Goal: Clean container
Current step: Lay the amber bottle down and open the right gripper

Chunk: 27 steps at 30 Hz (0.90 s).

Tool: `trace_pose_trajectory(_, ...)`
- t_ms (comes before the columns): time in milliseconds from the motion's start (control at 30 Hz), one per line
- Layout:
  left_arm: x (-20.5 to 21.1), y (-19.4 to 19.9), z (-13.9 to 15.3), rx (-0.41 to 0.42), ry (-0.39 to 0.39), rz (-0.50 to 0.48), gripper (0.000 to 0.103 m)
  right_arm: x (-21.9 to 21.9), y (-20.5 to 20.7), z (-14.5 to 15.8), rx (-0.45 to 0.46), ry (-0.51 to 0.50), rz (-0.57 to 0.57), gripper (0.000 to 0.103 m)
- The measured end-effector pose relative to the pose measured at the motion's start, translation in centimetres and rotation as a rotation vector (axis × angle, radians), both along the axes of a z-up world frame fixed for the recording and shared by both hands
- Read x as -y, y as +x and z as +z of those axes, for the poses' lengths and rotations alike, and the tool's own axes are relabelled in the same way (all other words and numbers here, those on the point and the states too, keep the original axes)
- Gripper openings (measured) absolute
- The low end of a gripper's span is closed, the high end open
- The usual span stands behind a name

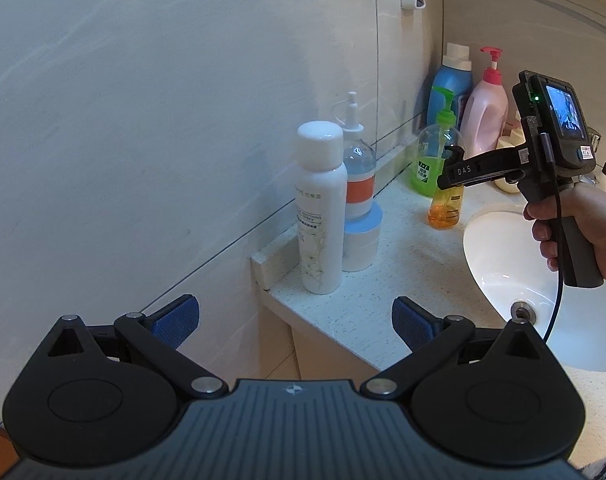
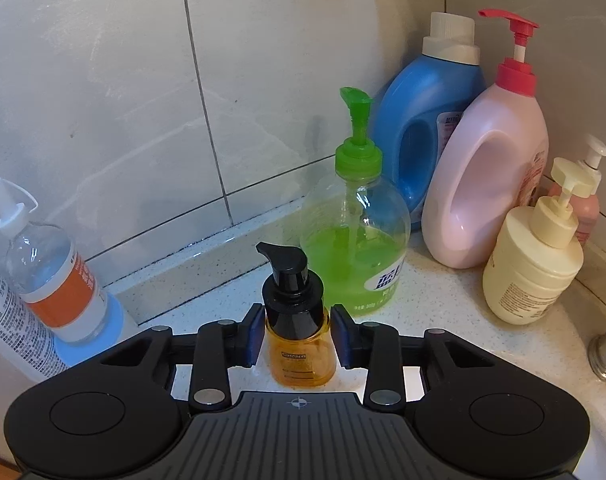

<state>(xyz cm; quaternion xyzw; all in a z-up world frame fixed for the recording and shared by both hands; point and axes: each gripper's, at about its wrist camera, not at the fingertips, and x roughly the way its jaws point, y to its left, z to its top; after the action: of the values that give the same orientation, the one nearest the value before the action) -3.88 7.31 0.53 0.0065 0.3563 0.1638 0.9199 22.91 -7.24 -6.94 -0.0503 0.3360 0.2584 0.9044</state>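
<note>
The right gripper [image 2: 296,338] straddles the amber bottle [image 2: 299,344], jaws narrow but apart; close squarely below the pump. The left gripper [image 1: 295,322] waits wide.

Bathroom bottles showing bright colours against pale tile and speckled stone

A small bottle [image 2: 299,344] is glowing amber under a black pump, sitting between blue textured pads [image 2: 252,334] on the black right gripper [image 2: 297,336]. At one o'clock from it, a clear bottle [image 2: 355,240] is holding vivid green liquid under a green pump. Further toward two o'clock, a blue jug [image 2: 423,120] is wearing a cream cap and a pink bottle [image 2: 483,188] is carrying a red pump; at three o'clock a cream pump bottle [image 2: 531,264] is standing. At nine o'clock a clear bottle [image 2: 51,276] is showing an orange band. The counter [image 1: 363,280] is looking white with fine speckles, the sink [image 1: 499,248] plain white.
</note>
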Motion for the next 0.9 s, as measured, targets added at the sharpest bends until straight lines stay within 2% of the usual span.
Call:
trace_pose_trajectory(133, 0.0, 0.0, -0.2, 0.004, -0.003, -0.006, 0.103, 0.1, -0.7, 0.3, 0.010, 0.004, 0.030, 0.037)
trace_pose_trajectory(167, 0.0, 0.0, -0.3, 0.005, -0.004, -0.010, 0.103, 0.1, -1.0, 0.5, 0.015, 0.002, 0.038, 0.033)
trace_pose_trajectory(700, 0.8, 0.0, -2.2, 0.018, -0.037, -0.144, 0.103, 0.7, -8.6, 2.1, -0.022, 0.024, 0.133, 0.032)
trace_pose_trajectory(733, 0.9, -0.1, -2.4, 0.016, -0.037, -0.154, 0.103, 0.9, -9.2, 2.1, -0.028, 0.025, 0.138, 0.030)
trace_pose_trajectory(767, 1.0, -0.1, -2.6, 0.014, -0.037, -0.165, 0.103, 1.0, -9.8, 2.2, -0.033, 0.026, 0.143, 0.009)
trace_pose_trajectory(800, 1.1, -0.1, -2.8, 0.013, -0.037, -0.175, 0.103, 1.1, -10.4, 2.3, -0.038, 0.027, 0.149, 0.003)
trace_pose_trajectory(900, 1.4, -0.2, -3.4, 0.005, -0.038, -0.211, 0.103, 1.1, -12.0, 2.2, -0.050, 0.009, 0.161, 0.004)
